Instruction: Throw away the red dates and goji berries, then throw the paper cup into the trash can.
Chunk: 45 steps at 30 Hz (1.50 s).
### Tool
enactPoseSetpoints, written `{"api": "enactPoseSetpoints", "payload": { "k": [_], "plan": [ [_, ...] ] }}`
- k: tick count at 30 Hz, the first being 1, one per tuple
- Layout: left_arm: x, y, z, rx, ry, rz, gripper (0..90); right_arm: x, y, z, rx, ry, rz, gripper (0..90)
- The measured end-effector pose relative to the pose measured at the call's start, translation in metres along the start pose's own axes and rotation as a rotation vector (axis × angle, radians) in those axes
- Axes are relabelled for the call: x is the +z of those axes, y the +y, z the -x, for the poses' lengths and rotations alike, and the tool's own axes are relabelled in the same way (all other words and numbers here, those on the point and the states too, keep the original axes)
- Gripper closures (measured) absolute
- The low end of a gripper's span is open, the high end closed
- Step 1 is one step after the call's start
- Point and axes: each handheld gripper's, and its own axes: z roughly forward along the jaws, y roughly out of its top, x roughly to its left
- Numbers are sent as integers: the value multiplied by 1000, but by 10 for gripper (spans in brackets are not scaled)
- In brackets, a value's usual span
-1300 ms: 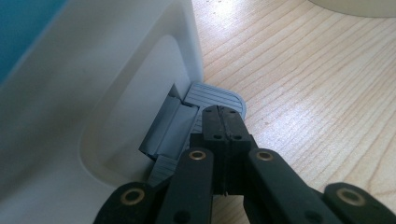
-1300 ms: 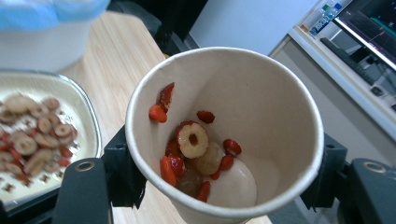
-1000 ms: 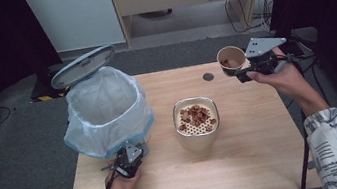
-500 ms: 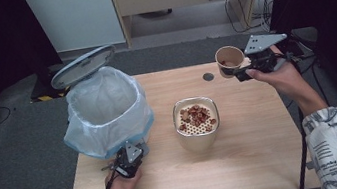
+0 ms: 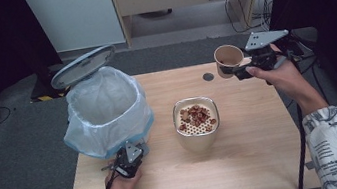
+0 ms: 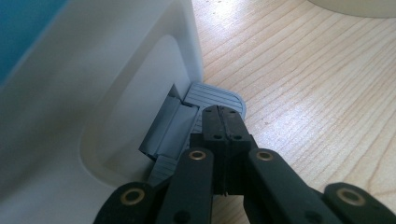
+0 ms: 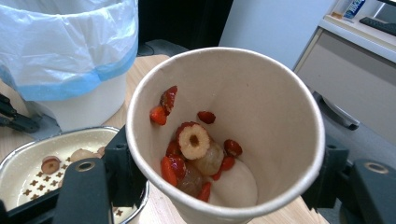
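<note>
Nothing has shifted over the last second: both hands sit where they were, the lid is as far up as before, and the cup has not tipped further, so the work looks paused at a hold, with the bin open and the cup not yet over anything. Nearest the front edge of the bench, the left gripper (image 5: 132, 153) has its jaws pressed together, tip resting on the grey pedal (image 6: 212, 95) at the foot of the white pedal bin (image 5: 108, 111); the bin stands near the left edge, lined with a pale blue bag, and its lid (image 5: 82, 66) is tilted up at the back. In the middle of the bench stands a cream strainer pot (image 5: 197, 123) with dried fruit pieces lying on its perforated insert. Toward the far right corner, the right gripper (image 5: 233, 70) is clamped on the wall of a paper cup (image 5: 228, 59), held above the bench and tilted mouth-left; the cup sits right between its jaws and holds red date slices and pale pulp (image 7: 196, 149). My guess is these leftovers go to the bin, well apart to the left.
</note>
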Motion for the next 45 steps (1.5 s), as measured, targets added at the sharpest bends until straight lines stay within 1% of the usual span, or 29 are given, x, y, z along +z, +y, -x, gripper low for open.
{"api": "enactPoseSetpoints", "payload": {
  "k": [4,12,19,26,45],
  "plan": [
    [0,0,0,0,0,0,898,0,2,-1,8,10,11,311],
    [0,0,0,0,0,0,898,1,7,-3,13,25,11,309],
    [0,0,0,0,-1,0,898,2,11,-2,41,42,16,309],
    [0,0,0,1,0,-1,898,4,15,-4,53,57,21,309],
    [0,0,1,0,1,0,898,27,39,-20,89,129,20,309]
  ]
}}
